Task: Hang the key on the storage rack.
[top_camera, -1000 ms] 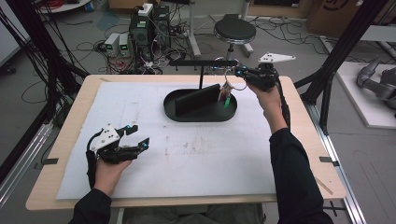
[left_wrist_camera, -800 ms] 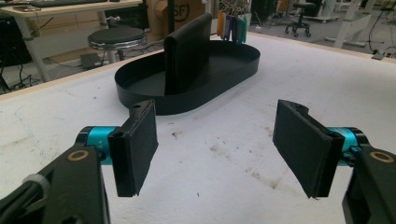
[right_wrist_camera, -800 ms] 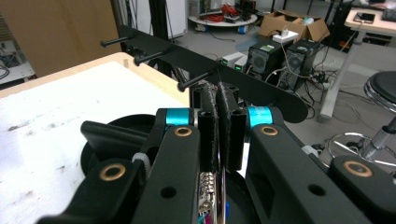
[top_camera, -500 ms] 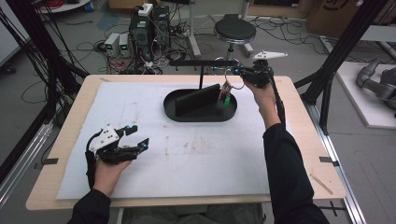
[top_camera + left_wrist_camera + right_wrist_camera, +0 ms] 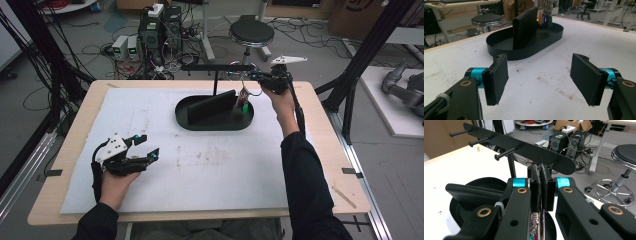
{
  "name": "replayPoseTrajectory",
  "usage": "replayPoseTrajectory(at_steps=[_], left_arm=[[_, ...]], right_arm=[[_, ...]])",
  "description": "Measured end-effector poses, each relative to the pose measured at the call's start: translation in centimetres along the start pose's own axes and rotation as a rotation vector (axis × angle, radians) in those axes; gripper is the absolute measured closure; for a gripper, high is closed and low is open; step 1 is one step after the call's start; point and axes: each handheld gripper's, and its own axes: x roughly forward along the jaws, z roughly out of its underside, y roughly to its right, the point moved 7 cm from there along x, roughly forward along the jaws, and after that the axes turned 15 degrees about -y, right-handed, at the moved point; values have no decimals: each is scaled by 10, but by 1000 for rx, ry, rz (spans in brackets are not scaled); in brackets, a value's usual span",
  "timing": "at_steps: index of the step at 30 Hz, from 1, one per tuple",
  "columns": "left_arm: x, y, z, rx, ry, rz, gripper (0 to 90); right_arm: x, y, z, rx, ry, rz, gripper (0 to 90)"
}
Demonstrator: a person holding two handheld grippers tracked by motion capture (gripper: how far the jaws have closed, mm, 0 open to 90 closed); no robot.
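Keyrings [image 5: 243, 102] with coloured tags, green and red among them, hang down into the right end of a black oval tray [image 5: 186, 116] that sits on the white-covered bench [image 5: 225, 170]. An upright black divider [image 5: 212, 106] stands along the middle of the tray; in the left claw view the tags [image 5: 544, 18] show just behind its far edge, inside the tray wall [image 5: 499, 51]. Above the tray a black rack with pegs [image 5: 506, 145] rises on a thin post, and the right claw [image 5: 256, 76] is raised beside its near end. In the right claw view that claw [image 5: 541, 176] has its jaws pressed together on a metal ring [image 5: 542, 220], with beaded chain and bits of coloured tag hanging below the pads. The left claw [image 5: 146, 146] rests low over the bench near the front left, well apart from the tray; its jaws stand wide with nothing between the pads [image 5: 497, 77].
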Motion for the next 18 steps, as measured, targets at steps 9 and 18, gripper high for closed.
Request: replayPoseTrajectory(at_steps=[9, 18], left_arm=[[0, 0, 1, -2, 0, -1, 306], [-1, -1, 1, -1, 0, -5, 306]], right_arm=[[2, 1, 1, 3, -1, 11, 871], [0, 5, 2, 23, -10, 75, 802]])
